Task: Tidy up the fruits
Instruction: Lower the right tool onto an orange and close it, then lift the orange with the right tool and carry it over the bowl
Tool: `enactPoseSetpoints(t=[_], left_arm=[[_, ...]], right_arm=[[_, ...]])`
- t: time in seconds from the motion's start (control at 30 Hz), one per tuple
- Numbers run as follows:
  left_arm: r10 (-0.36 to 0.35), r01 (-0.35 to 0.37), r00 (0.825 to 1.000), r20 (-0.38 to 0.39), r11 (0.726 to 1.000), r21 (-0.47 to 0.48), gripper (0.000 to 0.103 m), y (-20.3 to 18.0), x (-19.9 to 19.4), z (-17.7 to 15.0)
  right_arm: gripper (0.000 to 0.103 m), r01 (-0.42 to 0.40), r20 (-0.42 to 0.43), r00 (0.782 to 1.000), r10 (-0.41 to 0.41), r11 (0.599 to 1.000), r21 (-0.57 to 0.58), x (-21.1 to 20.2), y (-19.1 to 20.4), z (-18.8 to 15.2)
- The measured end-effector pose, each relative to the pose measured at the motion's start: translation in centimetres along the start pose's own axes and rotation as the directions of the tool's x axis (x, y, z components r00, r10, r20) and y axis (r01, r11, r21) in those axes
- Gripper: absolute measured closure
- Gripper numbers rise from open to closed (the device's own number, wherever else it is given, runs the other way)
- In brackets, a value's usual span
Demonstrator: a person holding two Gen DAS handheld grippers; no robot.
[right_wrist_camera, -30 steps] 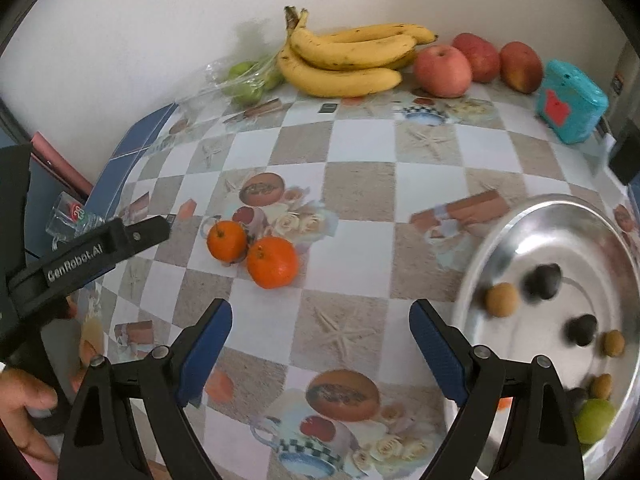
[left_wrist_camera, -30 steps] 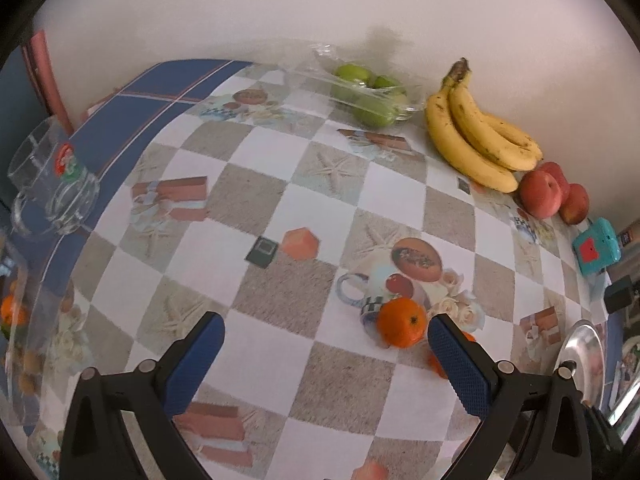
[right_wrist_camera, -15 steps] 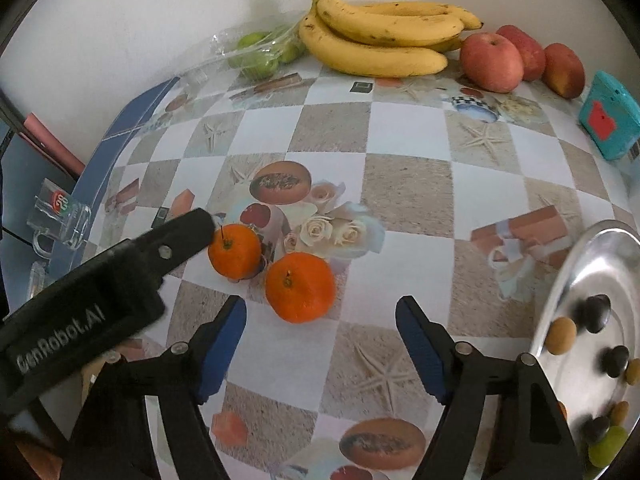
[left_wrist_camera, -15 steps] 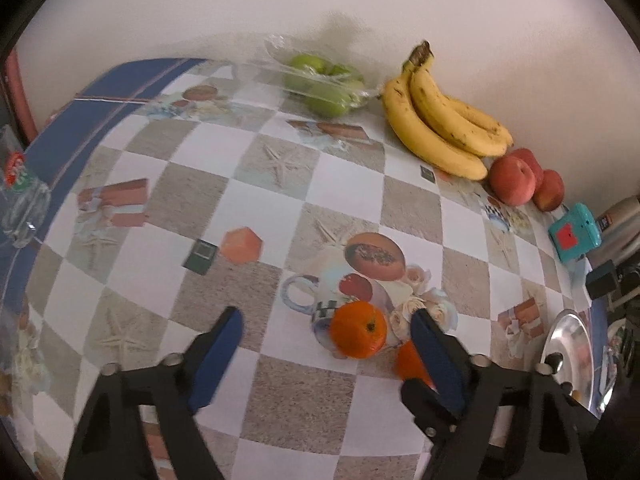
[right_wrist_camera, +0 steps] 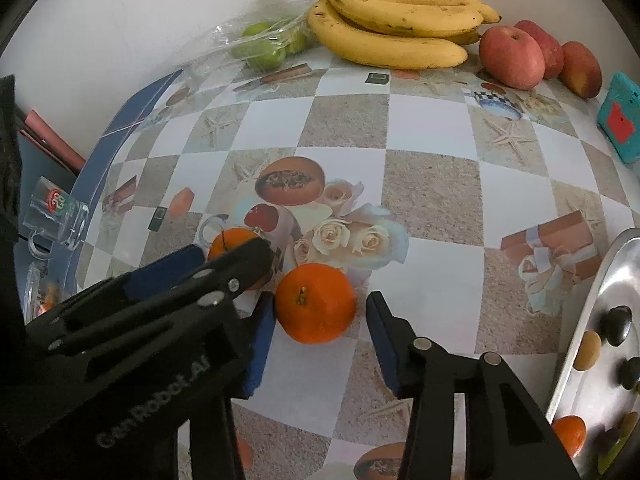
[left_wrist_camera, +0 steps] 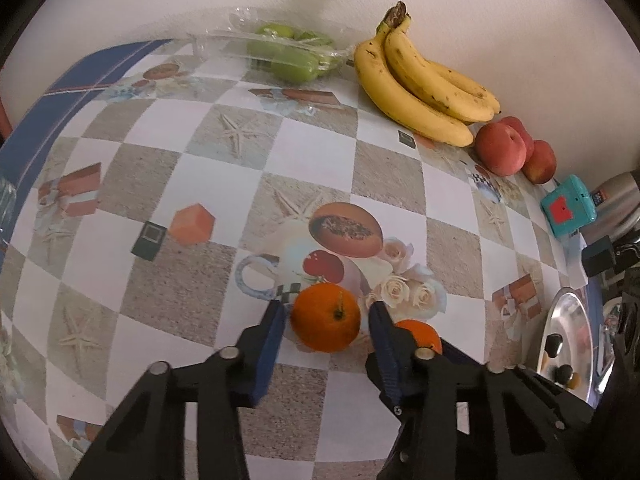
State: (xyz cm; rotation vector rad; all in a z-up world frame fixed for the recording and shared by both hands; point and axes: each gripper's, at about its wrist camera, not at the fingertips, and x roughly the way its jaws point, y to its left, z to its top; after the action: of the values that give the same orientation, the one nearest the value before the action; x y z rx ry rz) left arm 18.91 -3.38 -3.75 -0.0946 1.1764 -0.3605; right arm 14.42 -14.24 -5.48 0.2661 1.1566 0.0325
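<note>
Left wrist view: both claws have just been closing, left claw (left_wrist_camera: pixel 326 314) and right claw (right_wrist_camera: pixel 320 312) each now flanking a round, dimpled orange, pads not clearly pressing.

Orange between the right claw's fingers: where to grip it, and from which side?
Grip the orange across its widest middle, coming down steeply from above. It is round and sits stem-up on the tablecloth, so its left and right flanks give the pads even contact. The right claw straddles it; its jaws have just been closing, pads not yet pressing.
</note>
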Motion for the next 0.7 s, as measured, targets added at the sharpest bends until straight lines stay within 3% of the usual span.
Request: enactPoseSetpoints(t=[0.03, 0.37, 0.7], left_arm=[[0.004, -0.004, 1.0, -0.001, 1.0, 0.001, 0.063, -0.1, 0.0, 0.0], [-0.01, 0.01, 1.0, -0.013, 1.0, -0.029, 0.064, 0.3, -0.1, -0.1], [0.039, -0.04, 0.998, -0.055, 0.999, -0.004, 0.064, -1.1, -1.3, -1.6]], right_arm=[[0.061, -0.005, 0.0, 1.0, 0.005, 1.0, -0.005, 0.0, 0.1, 0.0], [0.062, -0.012, -0.002, 1.0, 0.012, 1.0, -0.005, -0.6, -0.2, -0.6], [0.062, 0.016, 0.0, 1.0, -0.016, 0.999, -0.029, -3.1, -1.1, -2.8]])
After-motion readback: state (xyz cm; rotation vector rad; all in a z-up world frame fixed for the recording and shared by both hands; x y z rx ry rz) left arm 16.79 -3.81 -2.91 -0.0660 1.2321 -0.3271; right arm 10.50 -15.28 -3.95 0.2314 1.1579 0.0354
